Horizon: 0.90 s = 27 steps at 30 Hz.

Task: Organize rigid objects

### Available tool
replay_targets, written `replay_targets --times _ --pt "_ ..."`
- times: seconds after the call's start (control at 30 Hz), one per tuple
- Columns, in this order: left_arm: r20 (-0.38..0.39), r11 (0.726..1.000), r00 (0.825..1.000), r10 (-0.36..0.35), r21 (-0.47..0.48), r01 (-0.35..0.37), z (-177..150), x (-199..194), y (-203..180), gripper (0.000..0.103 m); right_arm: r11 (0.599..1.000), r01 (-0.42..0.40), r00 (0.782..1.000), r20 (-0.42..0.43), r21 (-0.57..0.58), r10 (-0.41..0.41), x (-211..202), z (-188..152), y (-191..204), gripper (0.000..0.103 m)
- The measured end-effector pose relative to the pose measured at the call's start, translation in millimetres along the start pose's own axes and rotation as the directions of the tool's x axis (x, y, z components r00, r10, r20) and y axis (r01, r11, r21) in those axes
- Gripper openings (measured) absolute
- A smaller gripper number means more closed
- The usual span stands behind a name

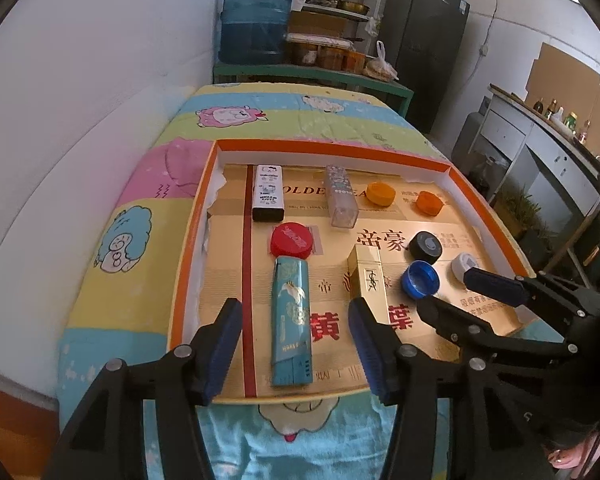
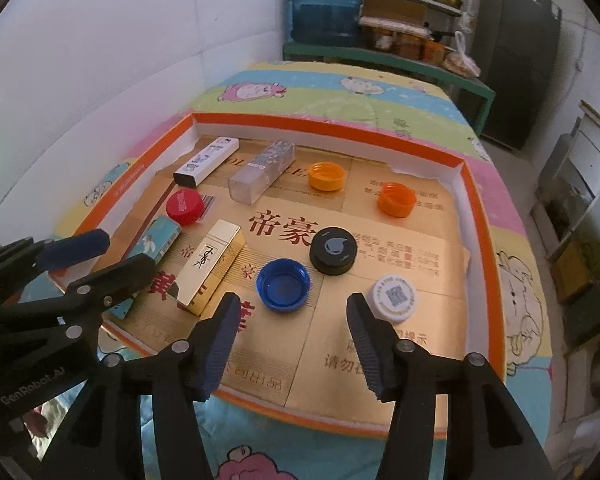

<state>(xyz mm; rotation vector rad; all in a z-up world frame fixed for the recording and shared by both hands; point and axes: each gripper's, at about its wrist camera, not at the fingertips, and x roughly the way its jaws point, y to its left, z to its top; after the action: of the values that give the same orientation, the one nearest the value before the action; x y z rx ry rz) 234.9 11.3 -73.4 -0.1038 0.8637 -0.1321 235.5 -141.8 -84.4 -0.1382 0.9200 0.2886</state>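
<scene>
With both claws spread and empty over the orange tray (image 2: 476, 216), we're between picks, I'd say. The left gripper (image 1: 296, 344) straddles the teal lighter (image 1: 291, 320); the right gripper (image 2: 292, 340) hangs near the blue cap (image 2: 285, 285). Next: lower, then squeeze.

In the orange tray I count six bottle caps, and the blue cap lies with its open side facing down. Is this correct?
Not quite. There are six caps in the orange tray, but the blue cap lies with its open side facing up; the right wrist view shows its hollow inside.
</scene>
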Motion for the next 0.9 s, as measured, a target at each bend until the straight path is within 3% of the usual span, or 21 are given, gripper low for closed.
replay_targets --times 0.33,0.47,0.9 --pt "0.033 0.999 0.999 -0.008 -0.033 0.009 -11.6 -24.1 0.1 0.055 0.991 0.02 0.998 0.059 0.131 -0.027 -31.5 -17.0 -13.6 0.058" --pt "0.047 0.999 0.999 -0.003 -0.038 0.005 -16.4 -32.8 -0.5 0.055 0.987 0.062 0.992 0.098 0.151 -0.077 -46.5 -23.3 -13.0 0.064" --pt "0.114 1.0 0.993 0.02 -0.003 -0.019 -25.8 -67.8 -12.2 0.055 0.978 0.071 0.985 0.14 0.194 -0.099 -83.5 -45.1 -8.8 0.065"
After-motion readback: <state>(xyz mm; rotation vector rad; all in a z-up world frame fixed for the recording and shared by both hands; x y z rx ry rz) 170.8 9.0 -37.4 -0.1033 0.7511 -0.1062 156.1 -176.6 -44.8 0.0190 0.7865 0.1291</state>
